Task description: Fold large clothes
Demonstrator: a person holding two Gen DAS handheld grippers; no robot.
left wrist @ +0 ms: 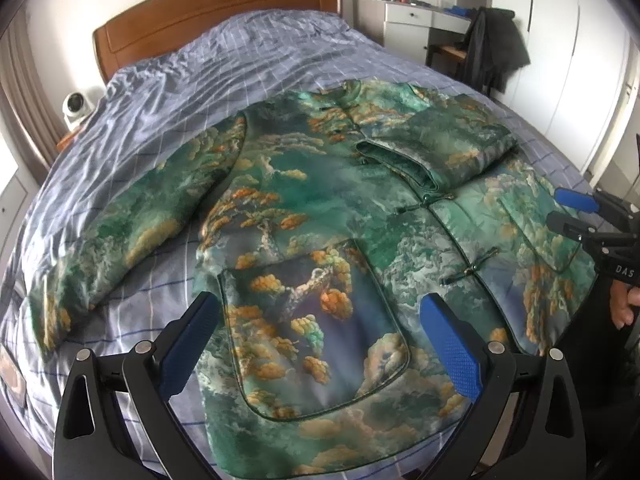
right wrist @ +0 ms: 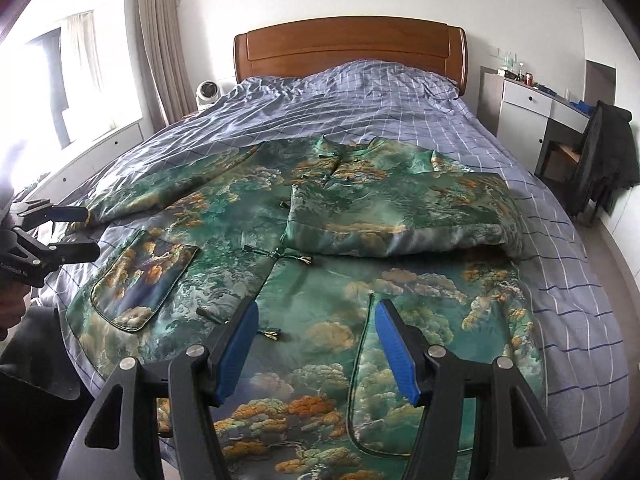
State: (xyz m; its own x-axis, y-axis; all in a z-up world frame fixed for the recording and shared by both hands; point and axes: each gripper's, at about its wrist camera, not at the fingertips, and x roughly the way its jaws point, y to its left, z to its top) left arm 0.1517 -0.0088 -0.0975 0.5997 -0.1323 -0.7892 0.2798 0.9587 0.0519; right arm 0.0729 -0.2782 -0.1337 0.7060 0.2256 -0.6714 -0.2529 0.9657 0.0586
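A large green jacket (left wrist: 320, 208) printed with orange trees and clouds lies front-up on the bed; it also shows in the right wrist view (right wrist: 320, 280). Its right sleeve (left wrist: 440, 148) is folded across the chest and shows in the right wrist view (right wrist: 400, 216). Its left sleeve (left wrist: 120, 232) lies spread out to the side. My left gripper (left wrist: 320, 320) is open and empty above the left patch pocket (left wrist: 316, 332). My right gripper (right wrist: 316, 340) is open and empty above the jacket's lower right front. It shows at the right edge of the left wrist view (left wrist: 568, 210).
The bed has a blue checked cover (right wrist: 360, 96) and a wooden headboard (right wrist: 348, 44). A small white fan (right wrist: 207, 94) stands left of the bed. A white desk (right wrist: 532, 100) and a chair with a dark coat (right wrist: 604, 156) stand to the right.
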